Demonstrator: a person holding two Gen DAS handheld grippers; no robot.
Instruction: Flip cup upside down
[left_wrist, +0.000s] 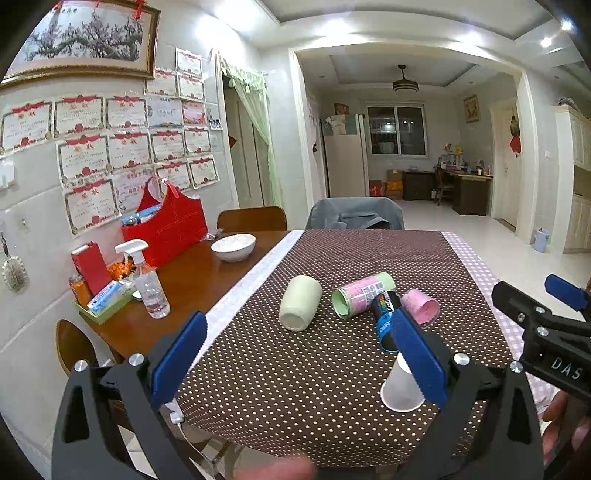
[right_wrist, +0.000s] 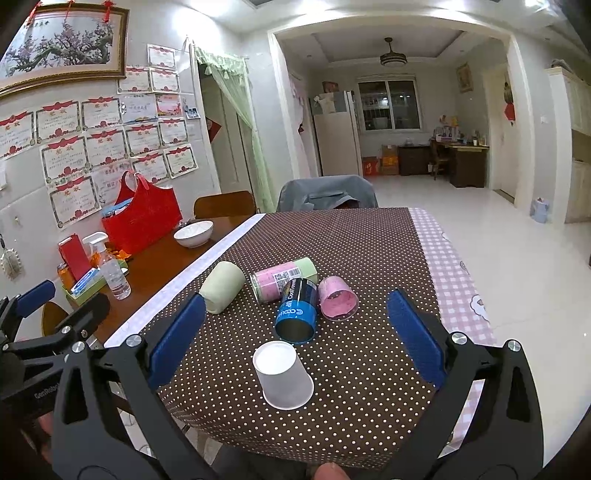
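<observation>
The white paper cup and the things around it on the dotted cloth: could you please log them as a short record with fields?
white paper cup: upside down, wide rim on the dotted cloth, nearest the cameras
blue can: on its side, just behind it
pink cup: on its side
pink-green canister: on its side
pale green cup: on its side
left gripper: jaws open, empty
right gripper: jaws open, empty

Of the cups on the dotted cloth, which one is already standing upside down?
The white paper cup, nearest the camera, stands mouth down. The green cup, pink-green cup, blue can-like cup and pink cup all lie on their sides.
</observation>
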